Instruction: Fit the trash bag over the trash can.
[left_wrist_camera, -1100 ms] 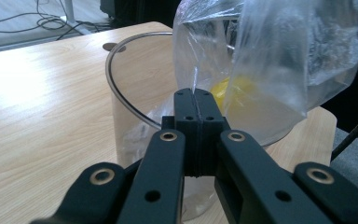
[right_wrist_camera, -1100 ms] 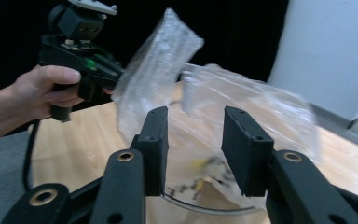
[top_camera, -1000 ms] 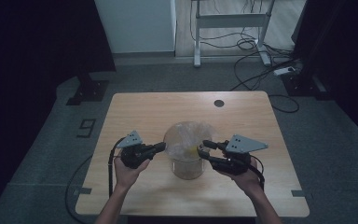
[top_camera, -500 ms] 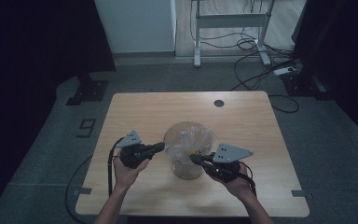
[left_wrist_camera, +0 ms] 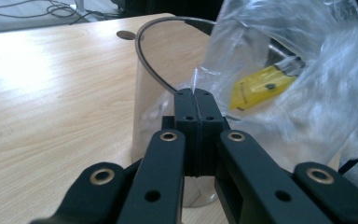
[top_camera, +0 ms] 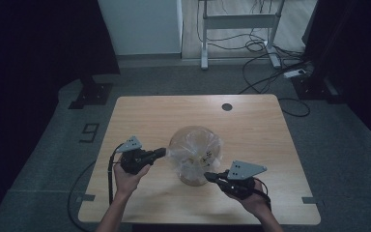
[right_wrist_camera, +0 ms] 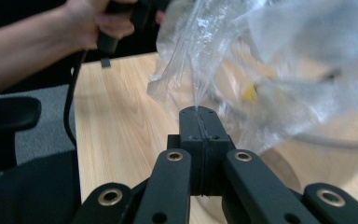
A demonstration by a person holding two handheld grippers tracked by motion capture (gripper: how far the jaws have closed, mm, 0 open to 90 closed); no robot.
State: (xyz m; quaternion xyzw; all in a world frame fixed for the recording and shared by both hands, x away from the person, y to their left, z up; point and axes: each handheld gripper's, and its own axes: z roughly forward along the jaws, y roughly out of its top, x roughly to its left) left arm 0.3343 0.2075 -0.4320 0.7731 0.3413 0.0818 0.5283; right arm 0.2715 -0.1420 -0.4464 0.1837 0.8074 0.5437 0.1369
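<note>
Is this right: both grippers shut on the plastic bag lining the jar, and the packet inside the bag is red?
Nearly. Both the left gripper and right gripper are shut on the plastic bag over the jar, but the packet is yellow, as the left gripper view shows.

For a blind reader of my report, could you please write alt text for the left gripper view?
The left gripper, jaws shut, pinches the edge of a clear plastic bag draped into a round container on a wooden table. A yellow packet shows through the plastic.
</note>
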